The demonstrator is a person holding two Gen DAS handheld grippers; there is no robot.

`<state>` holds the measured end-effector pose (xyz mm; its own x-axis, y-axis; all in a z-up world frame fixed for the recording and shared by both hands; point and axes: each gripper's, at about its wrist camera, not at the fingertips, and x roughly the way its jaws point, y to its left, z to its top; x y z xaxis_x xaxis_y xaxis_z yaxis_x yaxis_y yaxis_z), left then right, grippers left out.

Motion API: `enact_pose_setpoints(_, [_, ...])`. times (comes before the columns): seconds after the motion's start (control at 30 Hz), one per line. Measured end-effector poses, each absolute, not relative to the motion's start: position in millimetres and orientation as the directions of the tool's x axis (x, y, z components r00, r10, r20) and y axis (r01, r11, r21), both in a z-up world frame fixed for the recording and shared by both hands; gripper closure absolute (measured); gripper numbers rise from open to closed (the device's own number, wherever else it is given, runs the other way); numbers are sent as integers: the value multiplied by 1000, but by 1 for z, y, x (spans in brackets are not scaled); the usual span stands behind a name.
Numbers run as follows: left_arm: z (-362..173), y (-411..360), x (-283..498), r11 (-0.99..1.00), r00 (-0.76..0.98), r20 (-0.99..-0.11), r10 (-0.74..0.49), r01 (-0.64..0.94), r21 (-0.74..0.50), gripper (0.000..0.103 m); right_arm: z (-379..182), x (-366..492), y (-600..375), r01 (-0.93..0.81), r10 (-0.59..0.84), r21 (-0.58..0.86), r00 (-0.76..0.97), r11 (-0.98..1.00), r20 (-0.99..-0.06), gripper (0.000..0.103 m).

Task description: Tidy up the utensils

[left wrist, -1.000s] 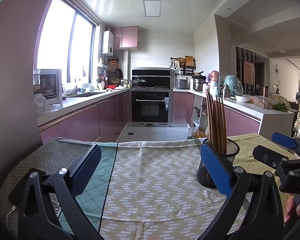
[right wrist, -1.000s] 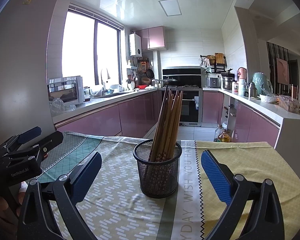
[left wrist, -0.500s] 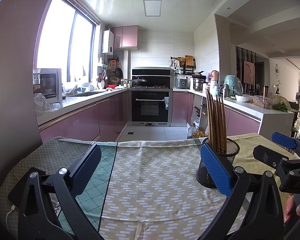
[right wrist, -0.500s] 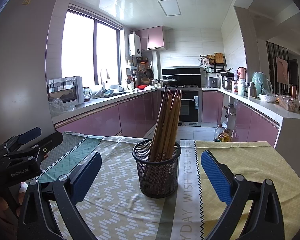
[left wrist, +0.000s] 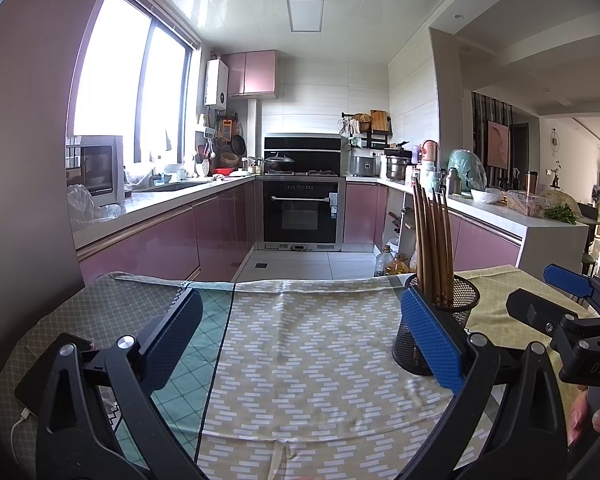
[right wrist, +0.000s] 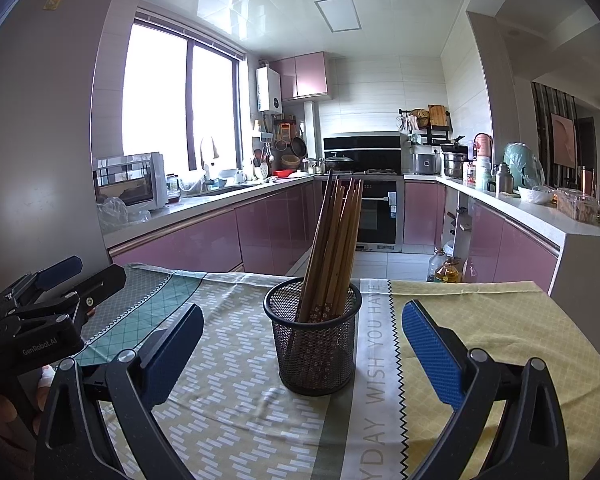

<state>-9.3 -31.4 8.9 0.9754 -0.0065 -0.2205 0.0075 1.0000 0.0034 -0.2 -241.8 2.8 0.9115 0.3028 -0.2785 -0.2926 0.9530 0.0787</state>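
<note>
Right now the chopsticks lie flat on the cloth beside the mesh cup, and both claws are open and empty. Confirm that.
Not quite. The chopsticks stand in the mesh cup, leaning, not flat on the cloth; the right wrist view shows it. The rest holds: the right claw and the left claw are open and empty.

The mesh holder with upright chopsticks stands mid-table, the only obstacle on the tablecloth. Bare cloth lies wide to its left, right and near side. The left gripper hovers at the far-left edge, well apart.
</note>
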Motion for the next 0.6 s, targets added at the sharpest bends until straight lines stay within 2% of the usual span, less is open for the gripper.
enact_pose_setpoints(0.6, [8,-33,-9,1000,975,-220,-7,7,2,5,3,0,-242,-292,303,80,912,953,-277,7])
